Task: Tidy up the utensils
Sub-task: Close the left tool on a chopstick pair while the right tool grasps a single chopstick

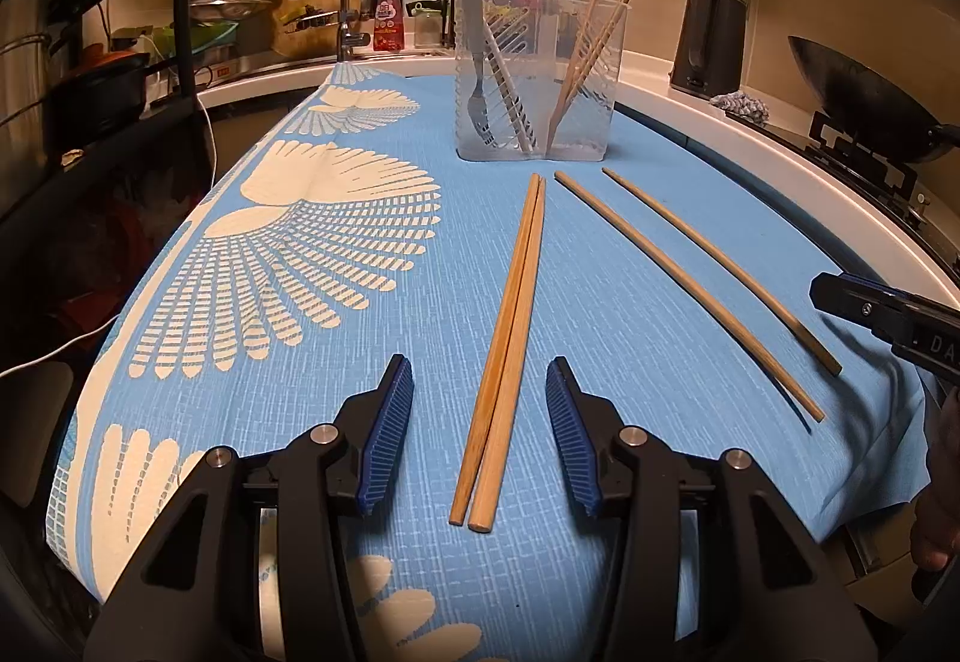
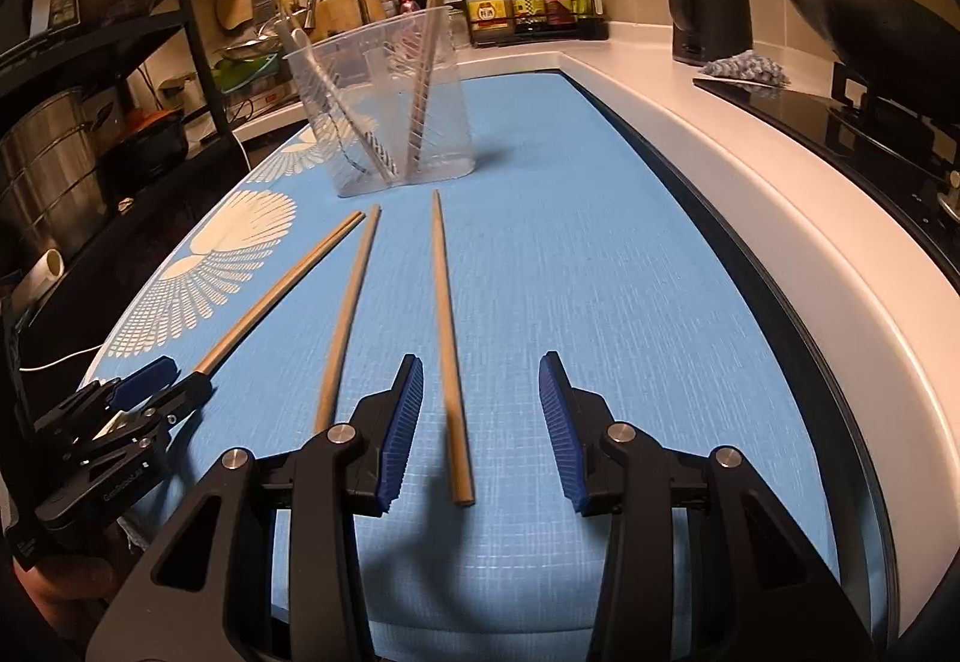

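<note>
Four wooden chopsticks (image 1: 507,356) lie on the blue cloth (image 1: 630,302) over the counter, before the clear holder (image 1: 537,68). The left gripper (image 1: 480,437) straddles a touching pair, jaws apart and empty; the right gripper (image 2: 480,431) likewise straddles one stick. Light, stiff and smooth, they would likely roll, so grip near the thick end.

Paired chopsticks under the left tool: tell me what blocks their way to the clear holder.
Nothing visible does. The paired chopsticks lie between the left tool's open jaws, untouched, and only bare blue cloth separates their far tips from the clear holder.
</note>
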